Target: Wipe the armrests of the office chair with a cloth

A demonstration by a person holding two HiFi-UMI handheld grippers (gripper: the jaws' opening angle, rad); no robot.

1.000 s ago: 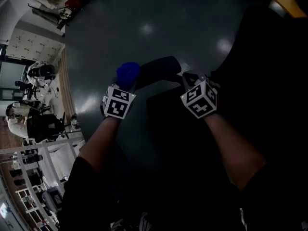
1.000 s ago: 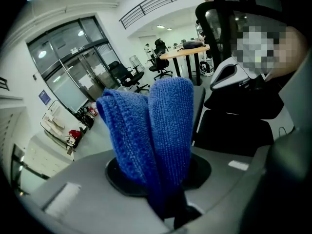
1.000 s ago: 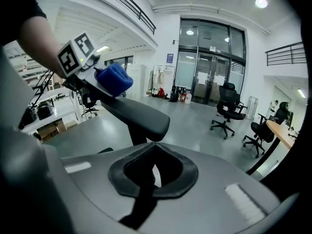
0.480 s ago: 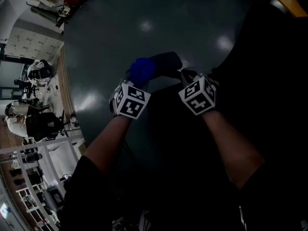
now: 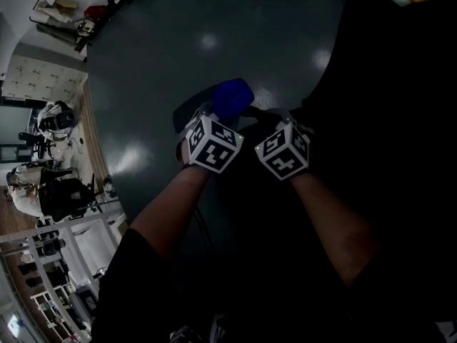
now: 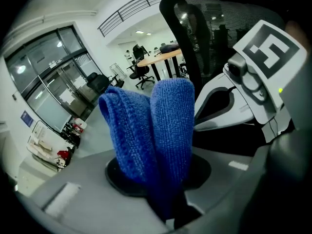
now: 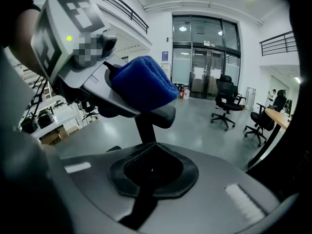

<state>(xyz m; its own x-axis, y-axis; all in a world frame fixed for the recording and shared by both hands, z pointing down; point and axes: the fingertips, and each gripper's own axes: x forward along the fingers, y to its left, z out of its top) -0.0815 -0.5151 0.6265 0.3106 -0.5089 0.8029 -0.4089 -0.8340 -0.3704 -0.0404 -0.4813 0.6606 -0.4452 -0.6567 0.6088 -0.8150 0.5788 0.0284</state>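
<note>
As left gripper (image 5: pixel 216 114) drags cloth (image 5: pixel 232 97) rightward, armrest (image 5: pixel 184 117) bared

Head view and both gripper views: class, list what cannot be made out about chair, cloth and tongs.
Head view: the office chair is nearly all black shadow; seat and back merge.
Head view: marker cubes cover the tongs of the left gripper and right gripper.
Right gripper view: whether the blue cloth touches the armrest is unclear; the left gripper overlaps there.
Left gripper view: the cloth fills the middle, hiding the armrest.
</note>
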